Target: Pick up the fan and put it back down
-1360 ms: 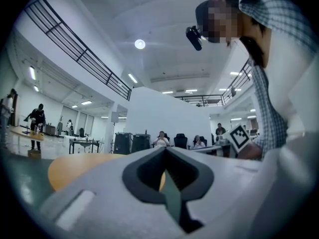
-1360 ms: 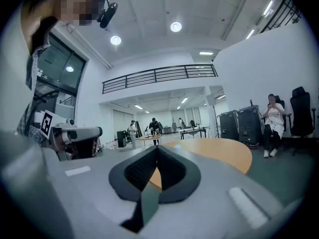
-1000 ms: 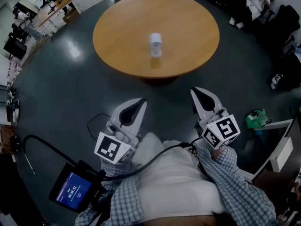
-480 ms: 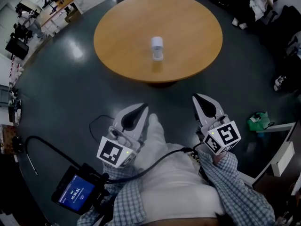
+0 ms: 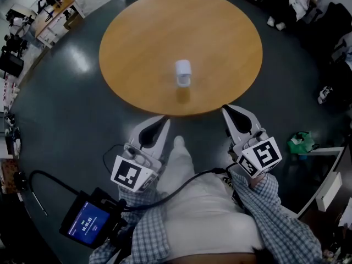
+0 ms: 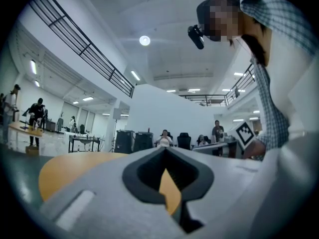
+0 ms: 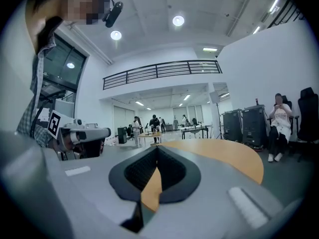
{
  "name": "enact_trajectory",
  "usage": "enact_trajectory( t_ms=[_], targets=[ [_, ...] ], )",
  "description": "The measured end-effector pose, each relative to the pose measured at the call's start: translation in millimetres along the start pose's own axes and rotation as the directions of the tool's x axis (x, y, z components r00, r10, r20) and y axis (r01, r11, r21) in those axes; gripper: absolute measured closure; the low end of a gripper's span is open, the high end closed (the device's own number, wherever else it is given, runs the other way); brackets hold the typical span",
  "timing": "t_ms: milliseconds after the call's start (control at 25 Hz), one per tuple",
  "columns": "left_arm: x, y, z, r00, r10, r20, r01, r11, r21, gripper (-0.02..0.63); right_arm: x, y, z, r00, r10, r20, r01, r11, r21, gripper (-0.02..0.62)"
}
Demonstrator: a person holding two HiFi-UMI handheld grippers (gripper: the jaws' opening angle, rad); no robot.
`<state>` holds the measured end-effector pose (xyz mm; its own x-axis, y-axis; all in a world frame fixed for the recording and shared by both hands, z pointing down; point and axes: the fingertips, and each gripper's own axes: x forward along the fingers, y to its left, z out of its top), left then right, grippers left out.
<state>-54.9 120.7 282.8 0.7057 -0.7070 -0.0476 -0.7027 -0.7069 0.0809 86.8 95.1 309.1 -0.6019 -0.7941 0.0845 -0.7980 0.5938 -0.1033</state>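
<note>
A small white fan (image 5: 183, 72) stands upright near the middle of the round wooden table (image 5: 132, 32) in the head view. My left gripper (image 5: 162, 120) and right gripper (image 5: 226, 110) are held level side by side at the table's near edge, both pointing toward the fan and well short of it. Both are shut with nothing between the jaws. In the left gripper view the left gripper (image 6: 164, 151) shows only the tabletop (image 6: 65, 171) past its closed tips. The right gripper (image 7: 156, 151) likewise shows the wooden tabletop (image 7: 224, 158); the fan is hidden in both gripper views.
Dark floor (image 5: 66, 103) surrounds the table. A green bag (image 5: 300, 142) and a white desk corner (image 5: 330, 186) lie to the right. A cable and a small screen (image 5: 88, 221) hang at lower left. People and desks (image 7: 149, 128) stand far off across the room.
Both grippers have moved forward together toward the table, and their tips now reach its near edge. The fan has not moved on the table.
</note>
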Motion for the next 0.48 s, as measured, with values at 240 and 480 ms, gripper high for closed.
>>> enact_trajectory(
  t_ms=[240, 480],
  targets=[
    [36.5, 67.2, 0.3, 0.999, -0.029, -0.023, 0.029, 1.000, -0.002, 0.607, 73.7, -19.7, 16.6, 1.000, 0.019, 0.023, -0.019, 1.000, -0.014, 0.592],
    [72.2, 112.1, -3.4, 0.998, -0.053, -0.037, 0.052, 0.998, -0.029, 0.607, 125.7, -44.4, 20.8, 0.999, 0.043, 0.034, -0.042, 0.999, -0.031, 0.580]
  ],
)
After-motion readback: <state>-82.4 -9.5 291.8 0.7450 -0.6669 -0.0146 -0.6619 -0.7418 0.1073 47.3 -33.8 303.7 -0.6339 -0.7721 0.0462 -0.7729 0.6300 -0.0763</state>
